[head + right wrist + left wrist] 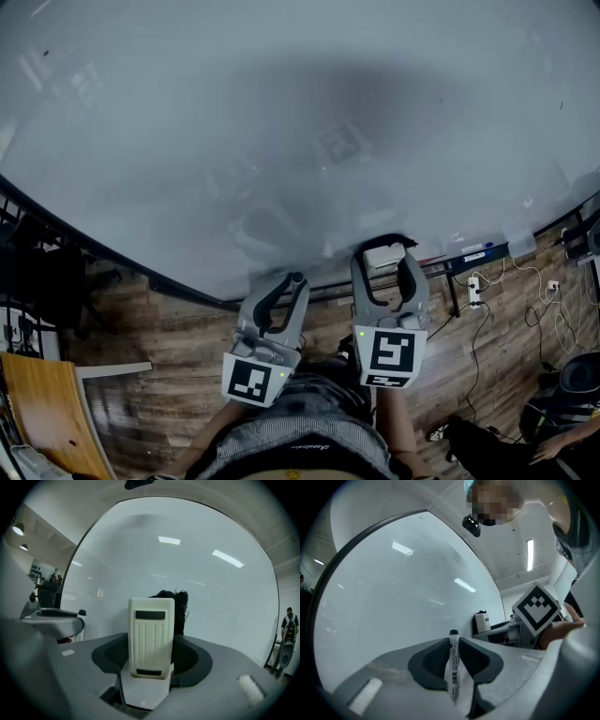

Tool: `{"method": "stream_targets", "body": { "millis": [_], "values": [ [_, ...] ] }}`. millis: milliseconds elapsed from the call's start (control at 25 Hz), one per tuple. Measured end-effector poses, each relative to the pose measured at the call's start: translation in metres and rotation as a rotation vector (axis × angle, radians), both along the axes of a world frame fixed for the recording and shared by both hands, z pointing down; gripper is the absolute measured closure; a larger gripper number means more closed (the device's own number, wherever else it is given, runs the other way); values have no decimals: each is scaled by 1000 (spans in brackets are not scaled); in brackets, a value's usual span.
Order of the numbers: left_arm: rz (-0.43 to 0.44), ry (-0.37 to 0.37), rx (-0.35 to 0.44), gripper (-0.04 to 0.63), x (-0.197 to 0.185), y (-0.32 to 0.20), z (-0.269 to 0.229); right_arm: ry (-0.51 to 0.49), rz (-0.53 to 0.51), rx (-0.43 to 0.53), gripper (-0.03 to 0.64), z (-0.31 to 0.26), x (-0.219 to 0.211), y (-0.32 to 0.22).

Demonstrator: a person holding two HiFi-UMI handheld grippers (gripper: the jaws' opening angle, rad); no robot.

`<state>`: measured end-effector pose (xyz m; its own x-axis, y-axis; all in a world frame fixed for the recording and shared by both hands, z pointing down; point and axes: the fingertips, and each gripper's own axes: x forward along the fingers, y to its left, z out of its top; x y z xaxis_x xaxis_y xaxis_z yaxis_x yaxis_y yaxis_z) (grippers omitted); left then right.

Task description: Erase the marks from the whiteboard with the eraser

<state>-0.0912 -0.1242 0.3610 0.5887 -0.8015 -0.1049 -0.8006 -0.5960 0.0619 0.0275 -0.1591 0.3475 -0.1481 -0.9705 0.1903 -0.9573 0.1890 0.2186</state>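
Right gripper view: right tool (151, 654) squeezing the eraser (151, 625)
Looks light, stiff plastic, gripped by its sides; left tool (453, 656) pinches a marker (453, 679).

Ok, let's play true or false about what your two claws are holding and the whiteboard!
1. The left claw is shut on a marker. True.
2. The right claw is empty. False: it grips a white eraser.
3. The whiteboard is covered in big drawings. False: it looks almost blank.
4. The floor under the board is wooden. True.
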Motion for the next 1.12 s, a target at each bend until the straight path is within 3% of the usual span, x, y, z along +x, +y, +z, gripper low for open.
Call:
{"method": "stream_targets", "body": {
  "millis": [160,640,840,1120],
  "values": [
    [-1,-4,-7,517,-23,3,2,-4,-18,8,360,-2,-30,1],
    [-21,-21,-33,517,-17,6,13,8,-77,21,359,0,-34,4],
    [-24,-11,-42,517,0,4,12,-27,-134,10,359,-3,-33,6],
    [-36,7,-45,517,45,-1,6,-57,-142,25,357,-17,16,1]
  ]
}}
